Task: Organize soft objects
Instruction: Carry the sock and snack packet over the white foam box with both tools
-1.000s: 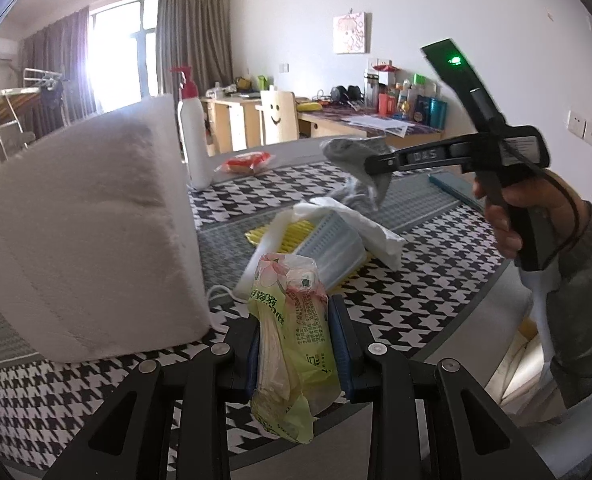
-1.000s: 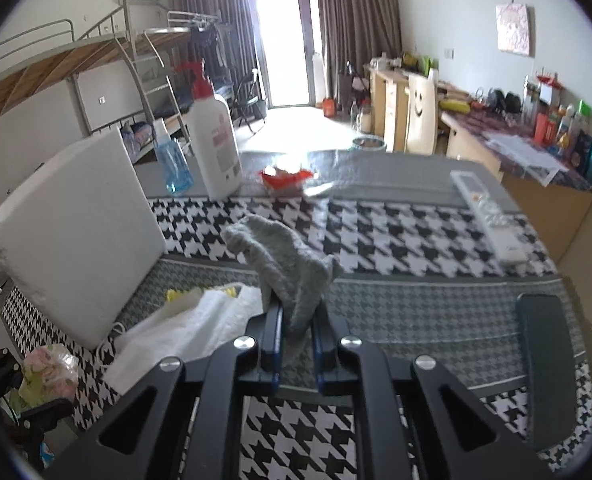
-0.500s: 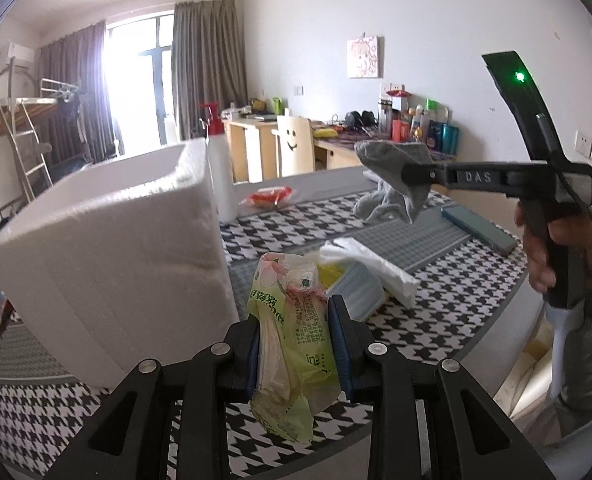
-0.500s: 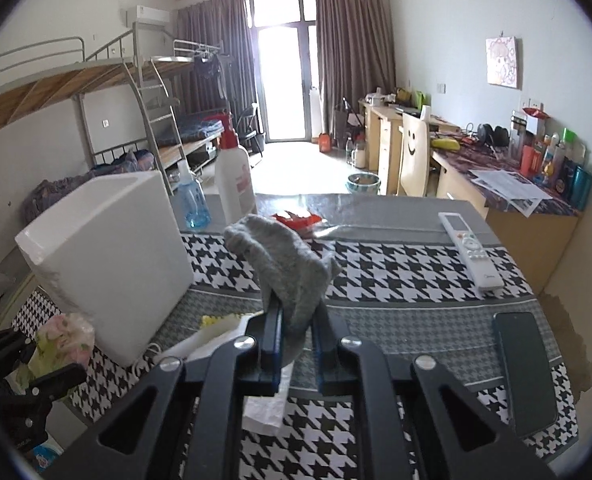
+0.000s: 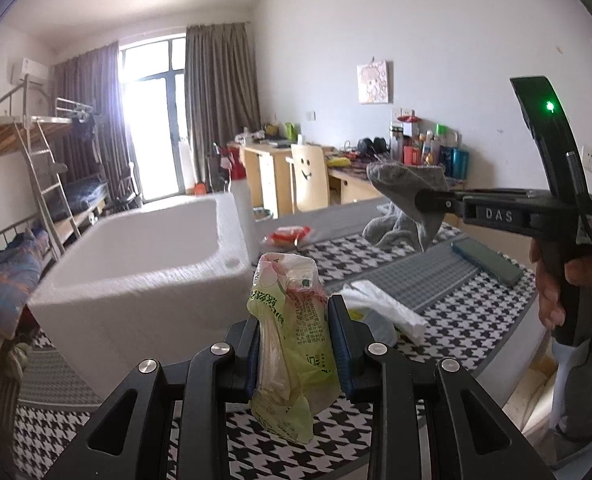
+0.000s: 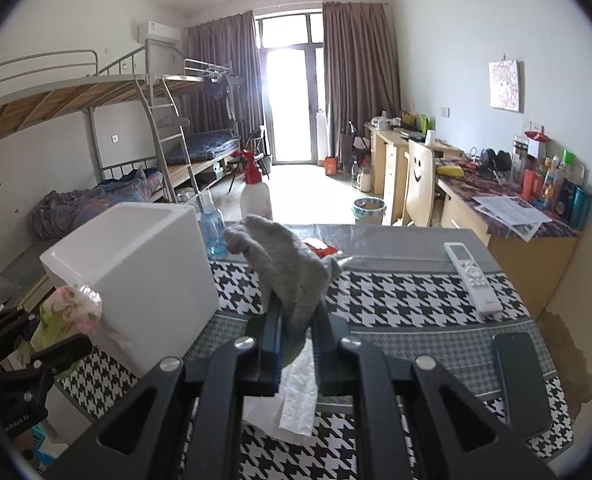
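A green and pink tissue packet (image 5: pixel 292 332) stands upright between the blue pads of the left gripper (image 5: pixel 295 344), which is clamped on its middle, well above the checked tablecloth (image 5: pixel 376 256). Its lower end hangs crumpled below the fingers. In the right wrist view the same packet (image 6: pixel 72 308) shows at the near left corner of the white foam box (image 6: pixel 136 280), close against the box's outer wall.

The right gripper (image 6: pixel 296 320) pinches a grey sock (image 6: pixel 288 264) narrowly between its fingers; the sock rises above them and folds over to the left. From the left wrist view the sock (image 5: pixel 408 196) droops from that gripper's tip (image 5: pixel 428 204), in the air above the table, right of the box (image 5: pixel 144 276), which sits open-topped on the cloth.

Under the grippers lies a white tissue pack (image 5: pixel 380 312). Farther back stand a white pump bottle (image 6: pixel 256 196) and a blue bottle (image 6: pixel 212 228). A remote control (image 6: pixel 472 276) and a dark phone (image 6: pixel 522 380) lie on the right side of the table.
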`<state>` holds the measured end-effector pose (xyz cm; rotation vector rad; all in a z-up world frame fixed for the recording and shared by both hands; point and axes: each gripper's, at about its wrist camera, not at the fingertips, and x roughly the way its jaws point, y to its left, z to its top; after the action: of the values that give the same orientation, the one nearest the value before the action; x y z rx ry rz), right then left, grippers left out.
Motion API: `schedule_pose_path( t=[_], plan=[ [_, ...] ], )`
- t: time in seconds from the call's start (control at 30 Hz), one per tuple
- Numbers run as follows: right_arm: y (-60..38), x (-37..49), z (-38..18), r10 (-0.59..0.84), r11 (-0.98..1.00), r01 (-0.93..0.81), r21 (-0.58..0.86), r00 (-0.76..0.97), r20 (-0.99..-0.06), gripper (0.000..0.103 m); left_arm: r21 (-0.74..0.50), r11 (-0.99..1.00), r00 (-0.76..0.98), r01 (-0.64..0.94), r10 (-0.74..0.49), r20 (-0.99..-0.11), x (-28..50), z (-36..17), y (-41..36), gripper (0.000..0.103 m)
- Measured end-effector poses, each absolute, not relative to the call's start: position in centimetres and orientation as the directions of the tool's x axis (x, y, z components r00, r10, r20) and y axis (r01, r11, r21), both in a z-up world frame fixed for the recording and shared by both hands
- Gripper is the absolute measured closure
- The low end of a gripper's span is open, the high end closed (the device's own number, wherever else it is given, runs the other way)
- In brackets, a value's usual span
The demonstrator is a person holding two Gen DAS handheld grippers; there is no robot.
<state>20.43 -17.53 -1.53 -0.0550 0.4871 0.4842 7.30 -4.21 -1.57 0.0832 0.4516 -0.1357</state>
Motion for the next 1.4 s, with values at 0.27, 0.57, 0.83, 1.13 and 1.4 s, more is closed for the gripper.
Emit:
schedule_pose_path(
  t=[0.27,0.57,0.83,1.13,1.4],
  plan=[
    [-16.9,20.2,-0.5,0.444,0.882,-0.467,0.060,0.783,-0.435,0.088,0.053,0.993,0.913,0.106,-0.076,-0.400,6.8,0.2,-2.8,0.071],
    [-16.0,19.9,0.3,0.482,0.863,-0.500,0.068,0.778,-0.402,0.088,0.051,0.998,0.932,0.040,-0.019,-0.363,6.3,2.0,-1.2,0.071],
    [-15.1,19.9,0.7,0.511,0.847,-0.526,0.075,0.769,-0.384,0.088,0.060,0.998,0.943,-0.017,0.036,-0.331,6.0,3.1,-0.2,0.071],
    [-12.8,19.9,1.3,0.547,0.822,-0.565,0.067,0.752,-0.369,0.088,0.059,0.994,0.942,-0.092,0.106,-0.319,5.5,3.3,1.8,0.071],
    [-9.9,19.8,1.9,0.587,0.788,-0.613,0.054,0.723,-0.364,0.088,0.048,0.989,0.941,-0.137,0.145,-0.307,4.9,3.5,3.7,0.071]
  ],
)
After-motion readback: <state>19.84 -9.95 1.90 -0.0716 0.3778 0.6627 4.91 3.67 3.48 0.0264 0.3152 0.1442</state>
